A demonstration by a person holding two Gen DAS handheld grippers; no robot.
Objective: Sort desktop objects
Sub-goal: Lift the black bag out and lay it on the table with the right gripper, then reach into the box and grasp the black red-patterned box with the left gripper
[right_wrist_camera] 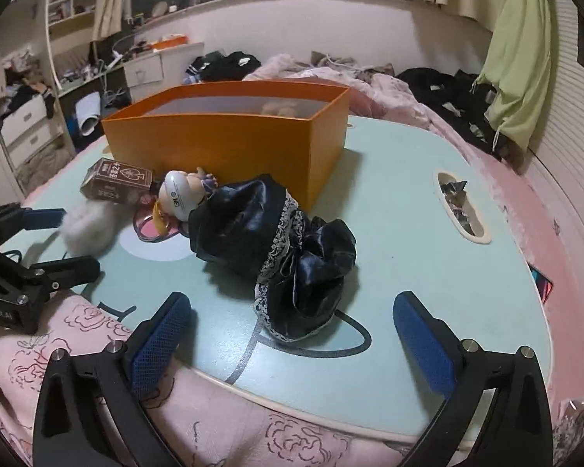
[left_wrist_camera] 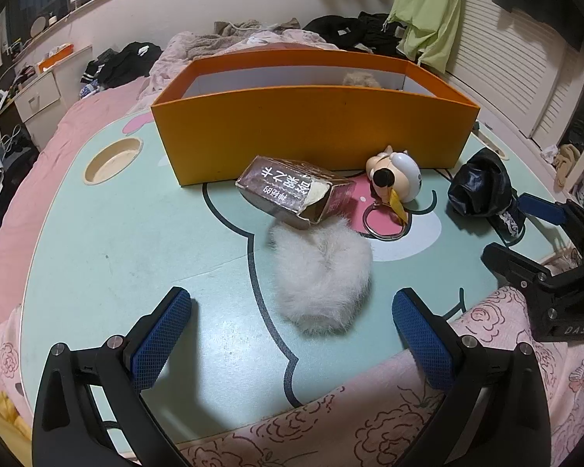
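Note:
An orange box [left_wrist_camera: 311, 132] [right_wrist_camera: 229, 136] stands open-topped on the mint table [left_wrist_camera: 116, 241] [right_wrist_camera: 408, 233], with something fluffy inside. In front of it lie a brown carton [left_wrist_camera: 292, 190] [right_wrist_camera: 116, 185], a small doll figure with a key ring [left_wrist_camera: 395, 179] [right_wrist_camera: 185, 192], a white fur pompom [left_wrist_camera: 319, 276] [right_wrist_camera: 87, 227] and a black satin pouch with lace trim [left_wrist_camera: 479, 188] [right_wrist_camera: 284, 257]. My left gripper [left_wrist_camera: 292, 330] is open, the pompom just ahead between its fingers, untouched. My right gripper [right_wrist_camera: 292, 334] is open wide, the pouch's near end between its fingertips without contact.
The table lies on a bed with pink flowered bedding [left_wrist_camera: 370, 408] [right_wrist_camera: 97, 350]. Cup holes sit in the table at the left [left_wrist_camera: 113, 159] and right [right_wrist_camera: 461, 206]. Dark clothes [left_wrist_camera: 128, 62] and a green garment [right_wrist_camera: 518, 46] lie beyond. A drawer unit [right_wrist_camera: 148, 66] stands behind.

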